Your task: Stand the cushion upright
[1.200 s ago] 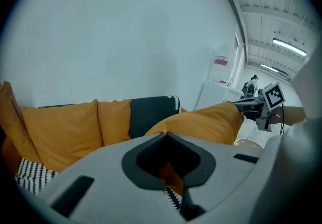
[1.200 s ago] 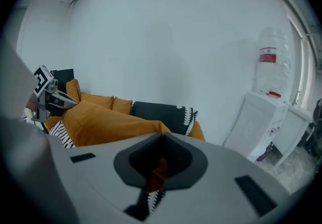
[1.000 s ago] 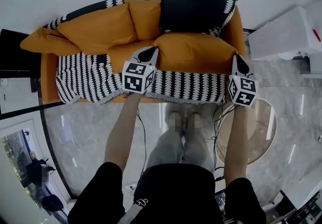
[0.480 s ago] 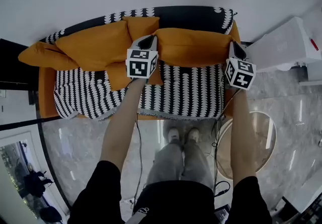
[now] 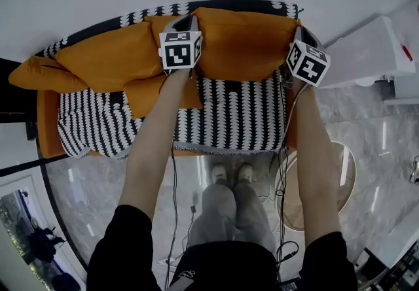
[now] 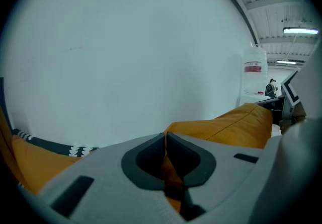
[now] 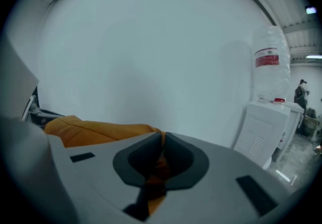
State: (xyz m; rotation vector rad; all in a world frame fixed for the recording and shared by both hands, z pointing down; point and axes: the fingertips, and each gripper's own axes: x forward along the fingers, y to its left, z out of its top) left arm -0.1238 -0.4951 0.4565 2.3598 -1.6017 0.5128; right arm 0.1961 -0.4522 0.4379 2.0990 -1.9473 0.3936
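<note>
A large orange cushion stands on its edge against the sofa's backrest, held at both ends. My left gripper is shut on the cushion's left corner, and orange fabric is pinched between its jaws. At the cushion's right corner my right gripper is shut too, with orange cloth caught in its jaws. The cushion runs off to the right in the left gripper view, and the cushion runs to the left in the right gripper view.
The sofa has a black-and-white patterned throw over seat and back. Two more orange cushions lie on its left half. A white water dispenser stands right of the sofa, with its bottle on top. A round glass table stands on the marble floor.
Both grippers have carried the orange cushion away from the seat's front edge up to the backrest, tipping it from lying flat to standing on edge.
</note>
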